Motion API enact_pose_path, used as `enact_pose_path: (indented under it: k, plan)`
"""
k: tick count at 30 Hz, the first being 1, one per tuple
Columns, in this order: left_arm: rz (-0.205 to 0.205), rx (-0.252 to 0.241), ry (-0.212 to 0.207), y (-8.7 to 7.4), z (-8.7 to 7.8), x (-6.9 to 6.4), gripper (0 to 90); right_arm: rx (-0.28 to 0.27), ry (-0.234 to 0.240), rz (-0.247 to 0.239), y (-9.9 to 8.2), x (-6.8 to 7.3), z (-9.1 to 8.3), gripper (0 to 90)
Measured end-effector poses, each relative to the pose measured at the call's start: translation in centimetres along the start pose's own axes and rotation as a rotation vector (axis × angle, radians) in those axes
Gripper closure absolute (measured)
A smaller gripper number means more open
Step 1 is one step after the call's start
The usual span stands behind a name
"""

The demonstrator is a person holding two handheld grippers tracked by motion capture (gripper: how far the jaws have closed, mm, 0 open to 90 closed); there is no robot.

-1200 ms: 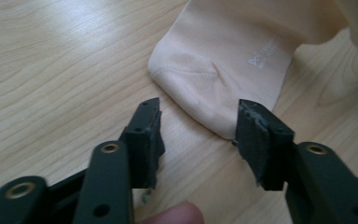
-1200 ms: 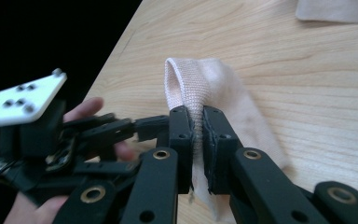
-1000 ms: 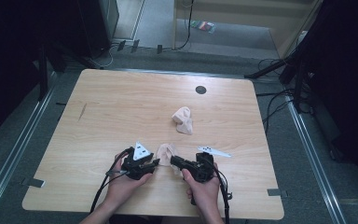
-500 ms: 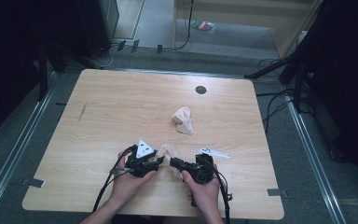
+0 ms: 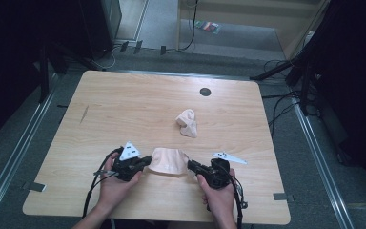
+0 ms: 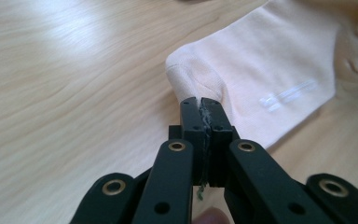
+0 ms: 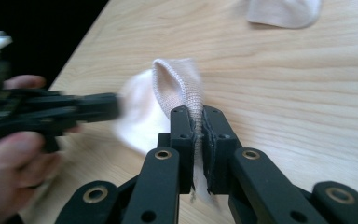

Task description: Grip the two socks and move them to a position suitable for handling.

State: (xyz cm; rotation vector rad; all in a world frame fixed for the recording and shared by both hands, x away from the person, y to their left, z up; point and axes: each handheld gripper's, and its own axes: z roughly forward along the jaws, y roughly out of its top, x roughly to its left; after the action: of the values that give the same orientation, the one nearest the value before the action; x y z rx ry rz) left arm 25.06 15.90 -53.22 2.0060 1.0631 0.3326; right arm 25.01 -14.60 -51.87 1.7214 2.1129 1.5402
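near the front edge of the worktop (image 5: 124, 100) a soft, light, limp sock (image 5: 167, 161) lies stretched between the left gripper (image 5: 143, 162), whose jaws have just been closing onto one end, and the right gripper (image 5: 193, 165), clenched on its ribbed cuff, the surest hold.

No readable text

The sock (image 6: 279, 74) bears a pale printed mark (image 6: 286, 94) near its lower edge, too faint and blurred to make out any letters.
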Motion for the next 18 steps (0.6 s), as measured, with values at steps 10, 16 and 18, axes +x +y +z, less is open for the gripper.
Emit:
enact_pose_path:
  k: [10,16,18]
  plan:
    - [0.042,0.050,0.051,-2.9,-3.9,-0.2,90.0,0.092,-0.041,-0.044,-1.3,0.1,0.1,87.6]
    - [-0.014,0.016,0.018,-4.1,-2.9,-0.3,72.4,0.019,-0.047,-0.042,-1.4,-0.8,1.4,58.8]
    - [-0.007,-0.043,0.008,-4.0,-3.2,-0.3,66.0,-0.025,-0.088,-0.076,-1.3,-0.7,0.7,57.5]
